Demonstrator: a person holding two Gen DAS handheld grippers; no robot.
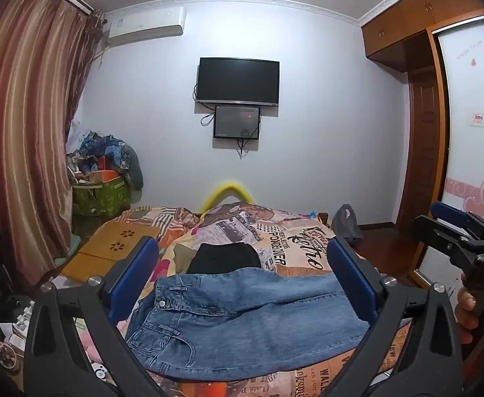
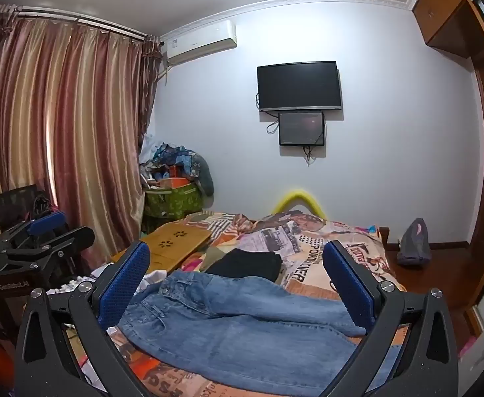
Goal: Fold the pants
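Bedroom walls surround a bed (image 1: pixel 294 241) with a printed quilt, where we see blue jeans (image 1: pixel 248 321) spread flat. They lie just ahead of and below our left gripper (image 1: pixel 242 284) and right gripper (image 2: pixel 238 284). Both grippers hover with jaws spread wide, holding nothing. Beyond the jeans sits a black garment (image 2: pixel 245 263).

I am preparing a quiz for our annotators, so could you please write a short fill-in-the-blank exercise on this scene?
1. The blue jeans lie on the ____.
2. Just beyond the jeans lies a folded ____ garment.
3. The left gripper and right gripper are both ____.
4. On the wall, the television hangs ____ the smaller screen.

Missing words: bed; black; open; above
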